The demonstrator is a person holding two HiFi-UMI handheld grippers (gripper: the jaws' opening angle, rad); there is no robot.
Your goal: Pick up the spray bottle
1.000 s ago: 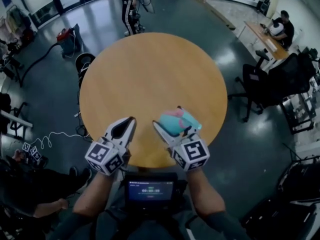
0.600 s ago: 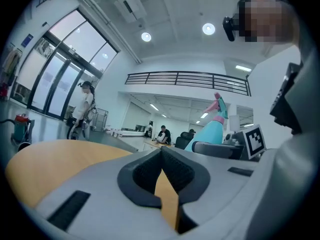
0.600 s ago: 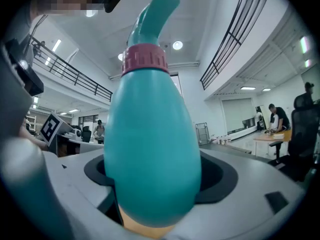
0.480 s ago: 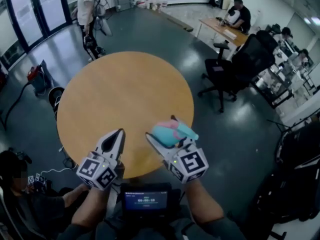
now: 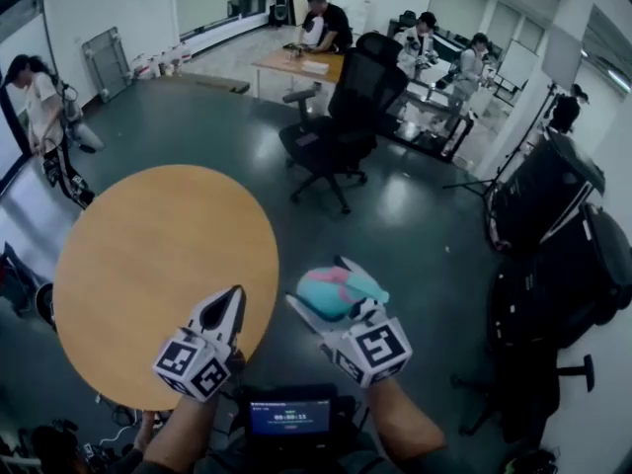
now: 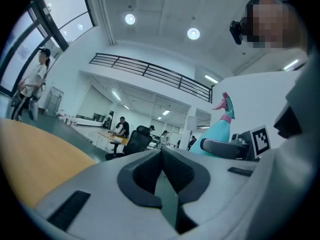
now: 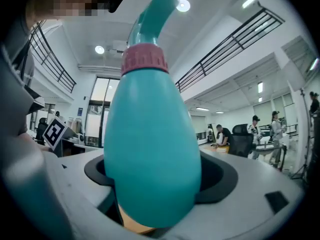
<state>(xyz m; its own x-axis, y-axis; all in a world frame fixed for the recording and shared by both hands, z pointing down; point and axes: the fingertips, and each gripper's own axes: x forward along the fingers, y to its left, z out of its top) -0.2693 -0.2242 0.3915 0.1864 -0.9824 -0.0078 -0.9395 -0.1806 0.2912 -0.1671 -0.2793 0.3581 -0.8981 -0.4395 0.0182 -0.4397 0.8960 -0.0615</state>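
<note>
My right gripper (image 5: pixel 326 286) is shut on the teal spray bottle (image 5: pixel 334 291), which has a pink collar and a teal nozzle. In the right gripper view the spray bottle (image 7: pixel 150 134) fills the middle, upright between the jaws of the right gripper (image 7: pixel 152 184). The bottle hangs in the air past the right edge of the round wooden table (image 5: pixel 148 265). My left gripper (image 5: pixel 230 304) is shut and holds nothing, over the table's near right edge. In the left gripper view the left gripper (image 6: pixel 162 171) shows its pads pressed together, and the spray bottle (image 6: pixel 220 134) appears at the right.
A black office chair (image 5: pixel 341 117) stands on the dark floor beyond the table. People sit at a desk (image 5: pixel 296 62) at the back, and one person (image 5: pixel 39 117) stands at the far left. Dark equipment and bags (image 5: pixel 553 245) crowd the right side.
The view has swung to the right, so the table has slid to the left. Both grippers have moved off to the right with it, the bottle now past the table's edge. The left jaws have closed.
</note>
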